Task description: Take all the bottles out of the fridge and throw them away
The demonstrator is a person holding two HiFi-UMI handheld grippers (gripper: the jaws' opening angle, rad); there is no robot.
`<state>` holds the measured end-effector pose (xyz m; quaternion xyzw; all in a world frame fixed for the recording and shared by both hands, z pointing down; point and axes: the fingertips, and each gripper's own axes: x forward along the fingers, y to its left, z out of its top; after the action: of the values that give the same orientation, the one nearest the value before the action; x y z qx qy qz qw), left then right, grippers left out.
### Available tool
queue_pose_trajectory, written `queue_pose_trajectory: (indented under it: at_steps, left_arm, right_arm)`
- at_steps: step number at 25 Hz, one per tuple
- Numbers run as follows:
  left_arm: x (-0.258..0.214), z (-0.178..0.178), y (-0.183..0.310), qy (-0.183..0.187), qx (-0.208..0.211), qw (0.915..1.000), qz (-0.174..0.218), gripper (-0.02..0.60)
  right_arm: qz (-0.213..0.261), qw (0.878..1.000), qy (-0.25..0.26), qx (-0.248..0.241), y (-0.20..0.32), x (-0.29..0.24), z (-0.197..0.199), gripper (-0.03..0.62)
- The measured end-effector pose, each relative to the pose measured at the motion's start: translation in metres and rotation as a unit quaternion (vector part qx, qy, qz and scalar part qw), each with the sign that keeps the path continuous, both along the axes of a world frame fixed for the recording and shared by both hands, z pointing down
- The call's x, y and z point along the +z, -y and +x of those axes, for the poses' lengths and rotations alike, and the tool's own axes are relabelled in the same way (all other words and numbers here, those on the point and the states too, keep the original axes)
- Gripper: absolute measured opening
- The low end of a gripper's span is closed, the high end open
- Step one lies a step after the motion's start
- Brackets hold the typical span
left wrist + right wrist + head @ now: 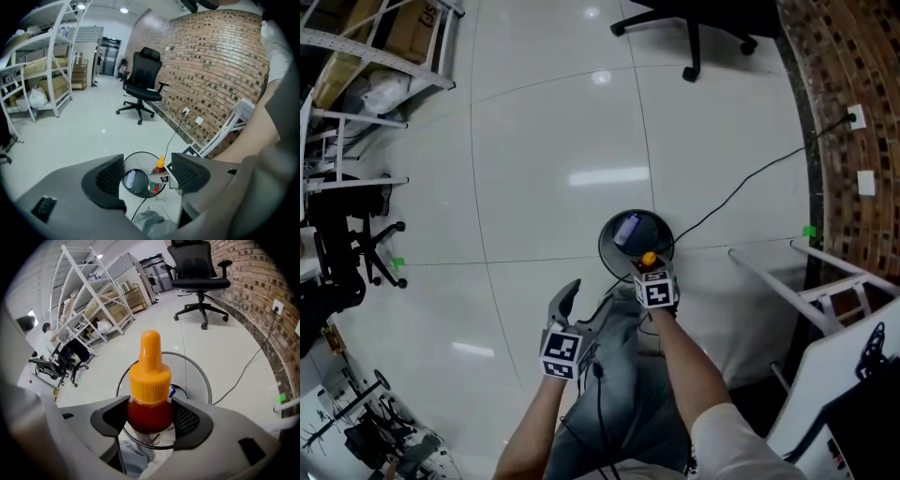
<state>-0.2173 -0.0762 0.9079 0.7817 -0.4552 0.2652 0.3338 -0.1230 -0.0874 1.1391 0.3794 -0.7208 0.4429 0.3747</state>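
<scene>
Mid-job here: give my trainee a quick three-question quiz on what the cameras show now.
1. True or false: the left gripper holds a bottle.
2. What does the right gripper grip? A) an orange-capped red bottle B) a cup C) nothing
3. Fill in: a pale bottle lies inside the wire ____.
Key: 1 false, its jaws stand open and empty; 2 A; 3 bin.

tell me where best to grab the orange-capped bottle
Take the bottle on its round red body just under the orange cap, pads from either side, as the right claw has it. It stands upright, and the body looks broader than the thin spout, so the pads should seat firmly.
</scene>
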Motion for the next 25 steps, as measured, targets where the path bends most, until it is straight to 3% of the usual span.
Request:
queue_pose_trajectory:
  at_steps: [4, 10, 14, 19, 25]
  left_arm:
    - [0.027, -0.001, -0.002, 0.004, -0.018, 0.9998, -0.008, 0.304]
    - [0.013, -0.005, 0.007, 0.0, -0.023, 0.9997, -0.005, 0.304]
    - [-0.013, 0.003, 0.018, -0.007, -0.013, 0.9999, 0.0, 0.304]
    - [-0.064, 0.026, 0.033, -0.022, 0.025, 0.9992, 0.022, 0.304]
    - [-0.136, 0.064, 0.031, -0.034, 0.101, 0.9932, 0.047, 0.304]
  right_arm:
    - [-0.031, 0.996, -0.041, -0.076, 0.005, 0.039, -0.009, 0.293]
    - [-0.001, 0.999, -0.011, -0.033, 0.021, 0.013, -0.018, 0.357]
    - [0.005, 0.999, -0.008, -0.039, 0.019, -0.031, -0.008, 0.373]
    - [0.018, 1.0, -0.007, -0.005, 0.006, -0.099, 0.026, 0.373]
    - [0.069, 0.993, 0.022, 0.089, -0.012, -0.225, 0.071, 0.373]
